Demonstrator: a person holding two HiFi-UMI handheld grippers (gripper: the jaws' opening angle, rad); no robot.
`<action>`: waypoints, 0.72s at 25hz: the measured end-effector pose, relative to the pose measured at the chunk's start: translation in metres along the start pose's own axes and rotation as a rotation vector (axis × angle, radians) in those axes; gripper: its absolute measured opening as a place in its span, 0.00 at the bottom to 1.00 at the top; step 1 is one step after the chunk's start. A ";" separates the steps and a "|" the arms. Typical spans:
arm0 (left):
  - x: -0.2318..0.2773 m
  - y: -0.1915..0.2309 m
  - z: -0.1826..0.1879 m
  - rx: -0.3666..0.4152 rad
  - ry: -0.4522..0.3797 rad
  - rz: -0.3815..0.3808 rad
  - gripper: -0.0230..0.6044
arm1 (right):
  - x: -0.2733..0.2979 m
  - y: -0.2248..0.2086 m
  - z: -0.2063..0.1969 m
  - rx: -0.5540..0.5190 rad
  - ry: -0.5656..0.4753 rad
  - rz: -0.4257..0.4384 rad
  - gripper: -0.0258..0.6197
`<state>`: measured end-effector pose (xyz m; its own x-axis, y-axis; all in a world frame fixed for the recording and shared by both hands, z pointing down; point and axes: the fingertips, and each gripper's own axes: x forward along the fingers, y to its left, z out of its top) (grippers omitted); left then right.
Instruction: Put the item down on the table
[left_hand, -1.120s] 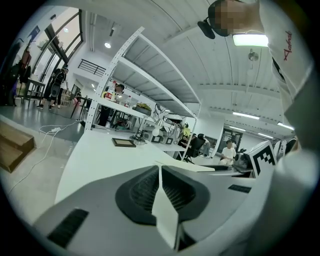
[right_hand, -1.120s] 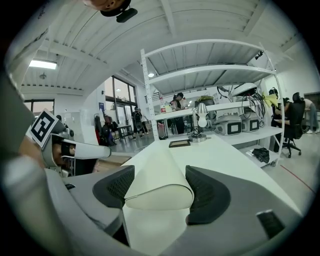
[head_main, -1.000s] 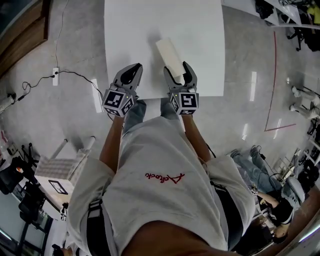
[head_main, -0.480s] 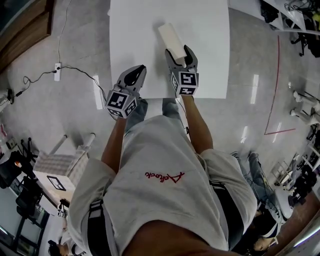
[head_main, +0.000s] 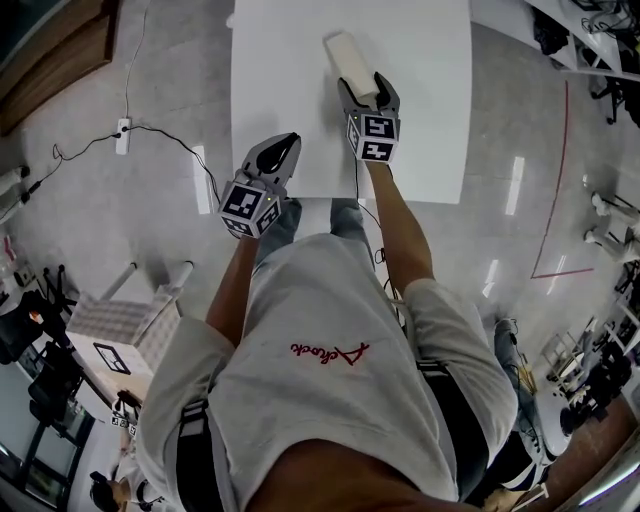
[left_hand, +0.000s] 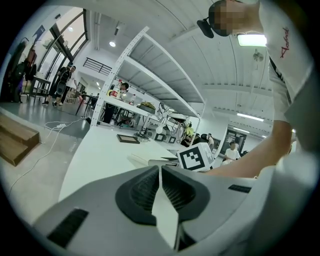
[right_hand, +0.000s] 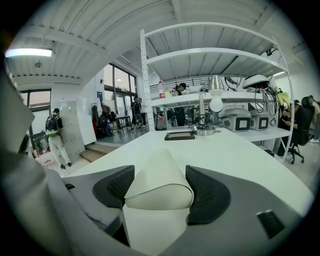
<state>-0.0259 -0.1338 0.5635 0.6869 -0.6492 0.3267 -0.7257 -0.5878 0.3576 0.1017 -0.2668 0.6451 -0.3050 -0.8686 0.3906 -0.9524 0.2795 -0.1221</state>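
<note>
A cream, oblong item with rounded edges (head_main: 347, 55) is clamped at its near end by my right gripper (head_main: 368, 92), which is shut on it over the white table (head_main: 425, 120). In the right gripper view the item (right_hand: 159, 192) fills the gap between the dark pads (right_hand: 207, 192), and whether it rests on the table (right_hand: 235, 152) cannot be told. My left gripper (head_main: 284, 150) hangs at the table's front edge with its jaws together and nothing between them (left_hand: 160, 167). From the left gripper view, the right gripper's marker cube (left_hand: 196, 157) and the item (left_hand: 147, 160) show ahead.
A dark flat frame (right_hand: 180, 135) and a lamp base (right_hand: 202, 129) stand at the table's far end, with white shelving (right_hand: 210, 55) behind. On the floor lie a power strip with cable (head_main: 124, 128) at left, a white cart (head_main: 120, 335), and a red line (head_main: 556, 180).
My right gripper has carried the item forward, farther over the table. The left gripper has stayed shut by the table's front edge.
</note>
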 end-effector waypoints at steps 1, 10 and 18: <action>-0.001 0.001 0.000 0.000 -0.001 0.002 0.09 | 0.004 -0.001 0.000 -0.001 0.002 -0.002 0.52; -0.006 0.006 0.000 0.006 0.003 0.013 0.09 | 0.030 -0.003 -0.002 -0.024 0.024 -0.006 0.52; -0.008 0.008 0.004 0.004 -0.005 0.012 0.09 | 0.037 0.000 -0.011 -0.106 0.066 -0.003 0.53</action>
<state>-0.0372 -0.1356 0.5603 0.6776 -0.6590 0.3265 -0.7343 -0.5817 0.3499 0.0906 -0.2942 0.6695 -0.2983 -0.8416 0.4502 -0.9464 0.3219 -0.0252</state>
